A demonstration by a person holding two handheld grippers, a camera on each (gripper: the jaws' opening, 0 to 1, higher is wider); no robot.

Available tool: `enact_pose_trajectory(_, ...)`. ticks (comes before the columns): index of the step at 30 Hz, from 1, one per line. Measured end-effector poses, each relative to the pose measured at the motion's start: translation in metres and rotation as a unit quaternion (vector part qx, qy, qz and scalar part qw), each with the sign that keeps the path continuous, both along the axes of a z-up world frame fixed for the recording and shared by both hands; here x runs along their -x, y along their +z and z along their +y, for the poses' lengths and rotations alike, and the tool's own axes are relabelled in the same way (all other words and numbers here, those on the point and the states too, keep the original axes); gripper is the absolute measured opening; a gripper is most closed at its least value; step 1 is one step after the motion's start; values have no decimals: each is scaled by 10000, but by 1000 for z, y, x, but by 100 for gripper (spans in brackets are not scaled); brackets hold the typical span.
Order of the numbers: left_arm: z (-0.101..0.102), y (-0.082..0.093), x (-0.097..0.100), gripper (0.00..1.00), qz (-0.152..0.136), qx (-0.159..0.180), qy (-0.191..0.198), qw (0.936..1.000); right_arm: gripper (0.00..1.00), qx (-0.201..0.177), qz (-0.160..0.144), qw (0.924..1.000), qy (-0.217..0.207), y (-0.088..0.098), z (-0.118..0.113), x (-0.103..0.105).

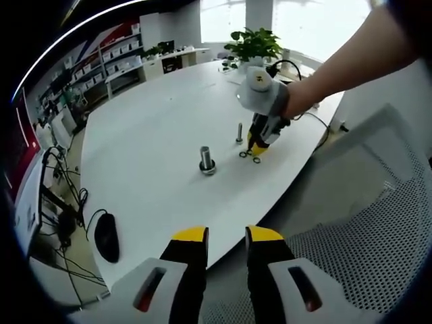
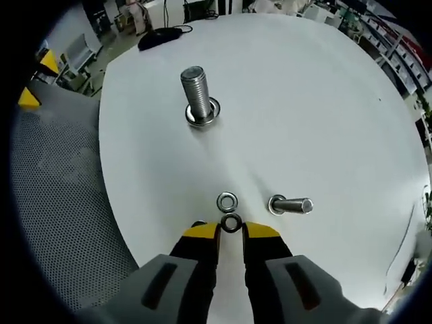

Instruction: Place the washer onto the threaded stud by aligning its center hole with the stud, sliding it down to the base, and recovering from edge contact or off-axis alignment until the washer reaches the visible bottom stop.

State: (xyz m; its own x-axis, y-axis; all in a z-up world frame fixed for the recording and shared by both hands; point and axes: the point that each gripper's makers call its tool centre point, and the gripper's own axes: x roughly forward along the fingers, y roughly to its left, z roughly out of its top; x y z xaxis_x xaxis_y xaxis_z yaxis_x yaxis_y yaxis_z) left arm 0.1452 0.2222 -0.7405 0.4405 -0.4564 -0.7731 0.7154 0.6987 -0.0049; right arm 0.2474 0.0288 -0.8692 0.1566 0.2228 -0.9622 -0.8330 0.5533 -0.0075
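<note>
A dark washer (image 2: pixel 231 223) lies on the white table (image 2: pixel 324 101), pinched between the yellow tips of my right gripper (image 2: pixel 231 231), which is shut on it. A second washer (image 2: pixel 227 201) lies just beyond it. The thin stud (image 2: pixel 291 204) stands a little to the right. Farther off stands the thick threaded stud (image 2: pixel 196 93) with a ring at its base. In the left gripper view, the right gripper (image 1: pixel 253 152), held by a person's hand, touches down beside the washers (image 1: pixel 244 154), near the thin stud (image 1: pixel 239 131) and thick stud (image 1: pixel 206 160). My left gripper (image 1: pixel 227 236) hovers open at the table's near edge.
A black mouse (image 1: pixel 106 236) and cables lie near the table's left edge. A mesh chair (image 1: pixel 378 236) stands at the near right. A potted plant (image 1: pixel 253 44) sits at the far end, with shelves beyond.
</note>
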Motion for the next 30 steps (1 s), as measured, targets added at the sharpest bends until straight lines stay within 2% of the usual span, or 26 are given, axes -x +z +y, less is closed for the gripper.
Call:
enact_pose_trajectory(4, -1, 0, 0, 19, -11, 7, -20, 10000, 16, 209, 87, 9994, 258, -1, 0, 0)
enact_pose_trajectory(8, 0, 0, 0, 19, 4, 1, -25, 10000, 16, 399, 241, 9985, 282, -2, 0, -1)
enact_pose_trajectory(15, 0, 0, 0, 19, -4, 9, -5, 10000, 18, 785, 471, 9942, 565, -3, 1, 1)
enact_pose_trajectory(17, 0, 0, 0, 19, -3, 4, -6, 10000, 19, 881, 463, 9930, 631, -2, 2, 2)
enact_pose_trajectory(24, 0, 0, -1, 19, -6, 5, -6, 10000, 19, 795, 456, 9941, 573, -2, 0, 2)
enact_pose_trajectory(28, 0, 0, 0, 18, 1, -1, -15, 10000, 22, 608, 427, 9967, 340, -2, 2, 2)
enact_pose_trajectory(30, 0, 0, 0, 18, -2, -1, -11, 10000, 22, 584, 359, 9967, 436, -2, 3, 3)
